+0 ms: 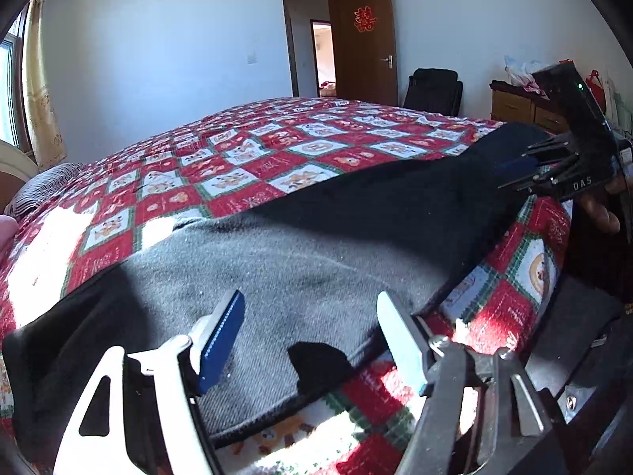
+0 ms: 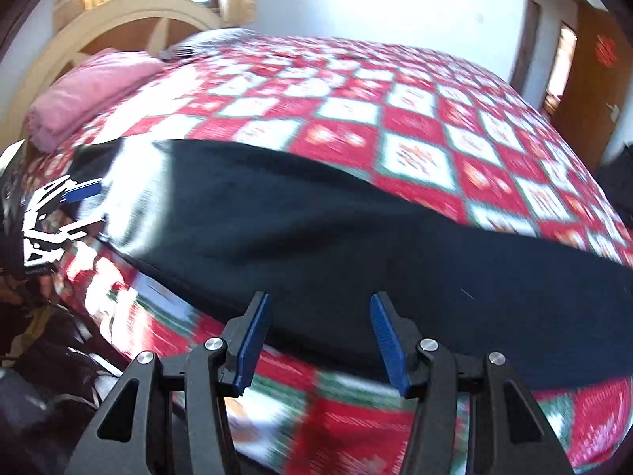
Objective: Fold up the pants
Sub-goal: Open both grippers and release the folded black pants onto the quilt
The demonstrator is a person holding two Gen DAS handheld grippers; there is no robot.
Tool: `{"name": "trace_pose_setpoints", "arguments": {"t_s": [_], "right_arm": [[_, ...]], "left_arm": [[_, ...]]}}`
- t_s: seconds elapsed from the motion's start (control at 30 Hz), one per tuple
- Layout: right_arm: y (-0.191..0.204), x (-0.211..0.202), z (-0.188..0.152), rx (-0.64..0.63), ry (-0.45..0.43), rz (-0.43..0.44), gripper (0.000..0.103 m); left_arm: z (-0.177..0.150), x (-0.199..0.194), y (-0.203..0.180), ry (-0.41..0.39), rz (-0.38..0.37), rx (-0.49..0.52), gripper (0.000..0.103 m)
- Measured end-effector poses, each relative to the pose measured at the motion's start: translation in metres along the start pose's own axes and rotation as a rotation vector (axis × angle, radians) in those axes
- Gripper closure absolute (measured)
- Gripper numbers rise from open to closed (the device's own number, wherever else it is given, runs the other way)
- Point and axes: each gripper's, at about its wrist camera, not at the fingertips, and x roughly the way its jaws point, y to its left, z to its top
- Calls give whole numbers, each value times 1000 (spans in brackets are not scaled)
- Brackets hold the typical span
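Dark fabric: the pants (image 1: 316,245) are laid flat and lengthwise along the near edge of the bed (image 1: 277,150); one end is grey in sunlight, the remainder reads black.
Landmark: the bed, covered by a quilt (image 2: 395,126) in red and white checks with green borders.
Pants, position: on the quilt, close to the bed's near edge and parallel to it; a strip of quilt is left showing between the pants and that edge.
Left gripper (image 1: 312,340): held over the sunlit end of the pants; white and metal frame, blue pads.
Left jaws: spread wide; the fabric lies below the gap and is not pressed by either pad. No grip is seen.
Right gripper (image 2: 320,340): held over the near hem line of the pants, at the opposite stretch from the left gripper; black frame, blue pads.
Right jaws: parted to a moderate gap; nothing is clamped between the pads.
Right wrist view: blurred.
Pink pillow (image 2: 91,91): at the head of the bed, beside the cream headboard (image 2: 118,19).
Door (image 1: 368,39): brown, standing open beyond the far side of the bed; a red paper ornament is fixed to it.
Black chair (image 1: 433,91): past the far corner of the bed.
Wooden cabinet (image 1: 522,111): beside the chair.
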Motion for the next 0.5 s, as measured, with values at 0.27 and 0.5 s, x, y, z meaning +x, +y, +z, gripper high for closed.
{"name": "trace_pose_setpoints", "arguments": {"t_s": [0.27, 0.5], "right_arm": [[39, 35, -2, -90, 62, 9, 49], [39, 35, -9, -98, 94, 13, 49]], "left_arm": [[-8, 20, -10, 80, 16, -11, 29], [-8, 19, -12, 99, 28, -22, 26]]}}
